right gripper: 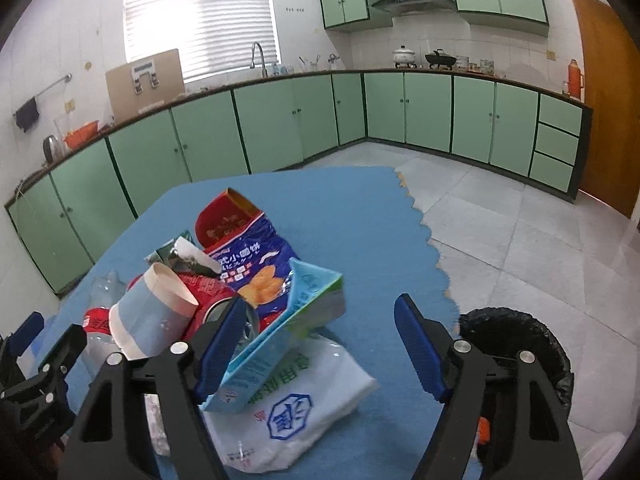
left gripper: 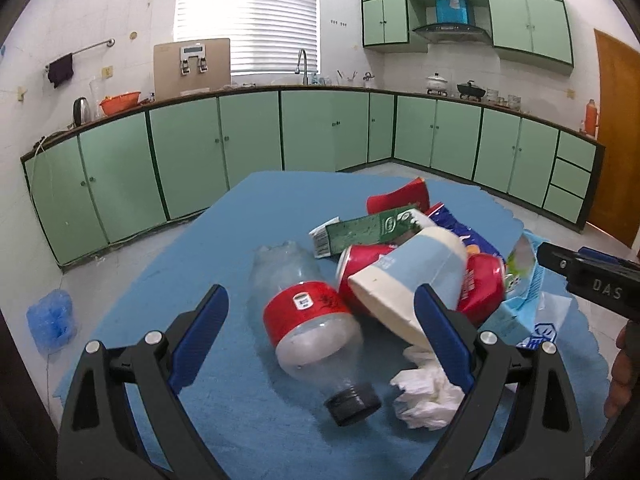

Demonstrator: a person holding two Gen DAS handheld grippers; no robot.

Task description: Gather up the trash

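A heap of trash lies on a blue mat [left gripper: 248, 216] on a table in a kitchen with pale green cabinets [left gripper: 184, 148], a blinded window [left gripper: 248, 12] and a grey tiled floor [right gripper: 520, 232].

Readable writing is scarce: "DAS" on the right gripper's black body at the edge of the left view, Chinese characters on a blue snack bag [right gripper: 256, 260], and a hexagon logo on a white plastic bag [right gripper: 304, 412].

A clear bottle [left gripper: 316, 320] with a red label lies on its side, black cap nearest the camera, long axis running away.

The left gripper [left gripper: 324, 340] is wide open, holding nothing, astride the bottle and a paper cup [left gripper: 416, 280].

The right gripper [right gripper: 320, 344] is also wide open and empty; a light blue carton [right gripper: 280, 340] leans beside its left finger.

A black-lined bin [right gripper: 520, 344] stands right of the mat.
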